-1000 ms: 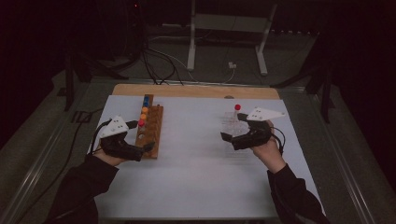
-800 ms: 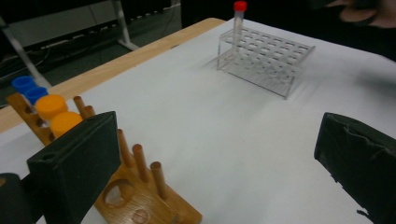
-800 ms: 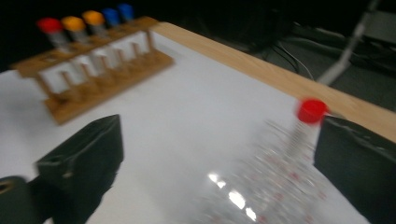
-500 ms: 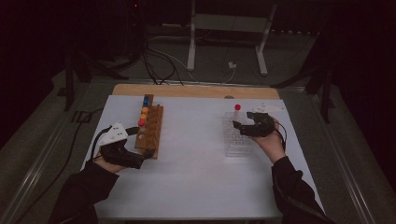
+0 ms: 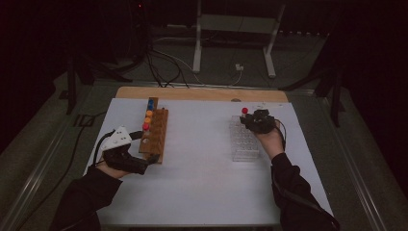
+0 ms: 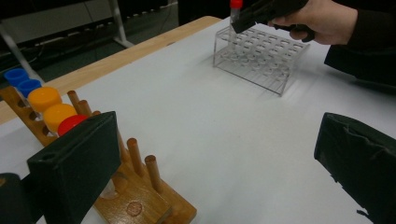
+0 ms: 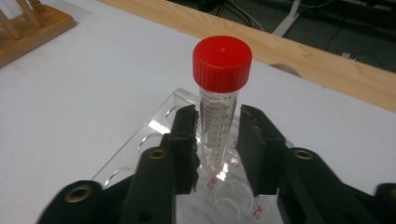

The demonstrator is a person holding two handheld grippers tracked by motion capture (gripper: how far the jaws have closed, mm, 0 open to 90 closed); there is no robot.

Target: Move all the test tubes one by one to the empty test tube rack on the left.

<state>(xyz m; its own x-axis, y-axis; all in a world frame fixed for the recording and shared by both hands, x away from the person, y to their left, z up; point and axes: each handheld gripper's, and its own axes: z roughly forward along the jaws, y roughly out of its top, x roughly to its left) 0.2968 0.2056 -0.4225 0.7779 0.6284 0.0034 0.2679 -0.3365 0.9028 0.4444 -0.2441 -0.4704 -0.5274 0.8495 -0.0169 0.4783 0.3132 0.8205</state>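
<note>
Red-capped tube [image 7: 219,116] stands upright in the clear rack [image 7: 154,135] – long axis vertical, red cap up, lower end down in a hole at the rack's far-left corner. Printed graduations run up its clear wall; contents cannot be told. The rack sits on the right half of the white table [image 5: 202,159], its other holes showing empty in the left gripper view [image 6: 261,56].

Right gripper [image 7: 217,135] comes in from the near side with its jaws on either side of the tube just below the cap. The jaws have just been closing on it, the tube between them; the pads look to sit right at the tube wall, with only a sliver of gap visible on the right side, so a firm squeeze cannot be confirmed. In the high view the right gripper [image 5: 260,120] is over the rack's far edge, the red cap just left of it.

Far left – wooden rack [image 5: 155,134] holds capped tubes in a row: blue caps [image 6: 22,81] farthest, orange caps [image 6: 51,106] next, one more red cap [image 6: 71,123] nearest. Bare wooden pegs stand beside them.

Left gripper [image 5: 144,163] rests at the wooden rack's near end, jaws spread wide, nothing between them.
</note>
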